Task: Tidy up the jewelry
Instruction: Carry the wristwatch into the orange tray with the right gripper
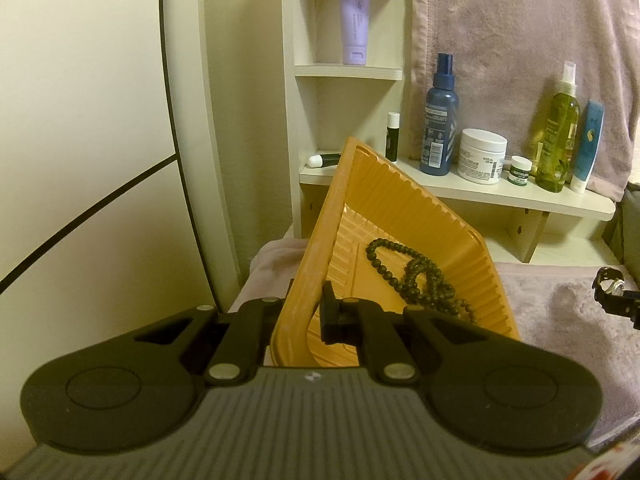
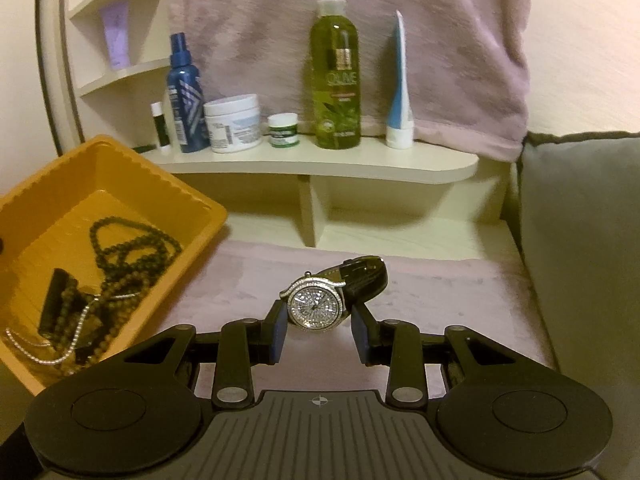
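Covering (image 2: pixel 400 280): lying pinkish and plush across the lower half of the right wrist view, bearing the tray's far corner.
Shelf (image 2: pixel 320 164): standing cream across the upper middle of that view, carrying a green spray bottle (image 2: pixel 335 80), a blue spray bottle (image 2: pixel 184 96) and a white jar (image 2: pixel 234 122).
Tray (image 2: pixel 120 184): sitting tilted at the left edge of the right wrist view, orange and ribbed, near rim raised.
Left gripper (image 1: pixel 306 312): pressing together on the tray's near rim (image 1: pixel 316 240) at lower centre of the left wrist view, holding it canted.
Beads (image 2: pixel 132 256): pooling dark in the tray, beside a pale chain (image 2: pixel 52 354) at lower left.
Right gripper (image 2: pixel 318 330): pinching the watch, jaws part-spread, blue pads (image 2: pixel 279 336) bearing on the case from both sides at centre frame.
Watch (image 2: pixel 318 306): hanging clear of the covering, apparently; jewelled face turned to the camera, dark strap (image 2: pixel 362 276) trailing up and right, away from the lens.
Key relation: tray lying left of and slightly above the watch in the right wrist view, mouth tipped toward it; strap's long axis running away from the tray; likely needing a leftward carry over the right-hand wall before release.
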Demonstrator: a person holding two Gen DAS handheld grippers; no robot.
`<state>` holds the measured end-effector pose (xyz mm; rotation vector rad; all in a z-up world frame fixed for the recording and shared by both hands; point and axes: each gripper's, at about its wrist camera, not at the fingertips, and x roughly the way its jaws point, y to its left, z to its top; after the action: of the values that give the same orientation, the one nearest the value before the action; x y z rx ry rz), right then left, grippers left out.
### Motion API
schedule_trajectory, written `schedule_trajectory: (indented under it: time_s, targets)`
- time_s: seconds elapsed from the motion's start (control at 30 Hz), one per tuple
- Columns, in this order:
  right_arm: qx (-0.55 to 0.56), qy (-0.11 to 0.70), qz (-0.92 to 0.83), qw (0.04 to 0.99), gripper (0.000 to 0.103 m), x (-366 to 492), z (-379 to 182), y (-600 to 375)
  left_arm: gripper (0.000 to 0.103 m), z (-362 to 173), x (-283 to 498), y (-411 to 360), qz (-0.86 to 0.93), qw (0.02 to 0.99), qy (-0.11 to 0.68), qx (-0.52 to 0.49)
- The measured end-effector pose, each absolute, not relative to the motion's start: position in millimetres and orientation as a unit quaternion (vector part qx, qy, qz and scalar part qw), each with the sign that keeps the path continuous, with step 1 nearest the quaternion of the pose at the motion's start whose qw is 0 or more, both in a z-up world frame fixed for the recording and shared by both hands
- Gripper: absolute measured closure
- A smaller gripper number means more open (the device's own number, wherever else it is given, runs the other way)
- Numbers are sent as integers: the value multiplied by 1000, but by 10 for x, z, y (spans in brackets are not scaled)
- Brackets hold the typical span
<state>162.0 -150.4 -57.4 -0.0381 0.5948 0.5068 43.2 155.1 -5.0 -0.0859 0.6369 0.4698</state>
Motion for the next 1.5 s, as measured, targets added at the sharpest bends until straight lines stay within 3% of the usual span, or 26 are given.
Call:
schedule_trajectory:
  time_s: [1.0,1.5]
  targets:
    - [-24,262,381,886,68,1410,-297,-872,96,-48,438,1576,228,922,309,-47]
    - [-72,269,512,813,68,1222,-251,-276,96,-82,425,1647,227,921,309,-62]
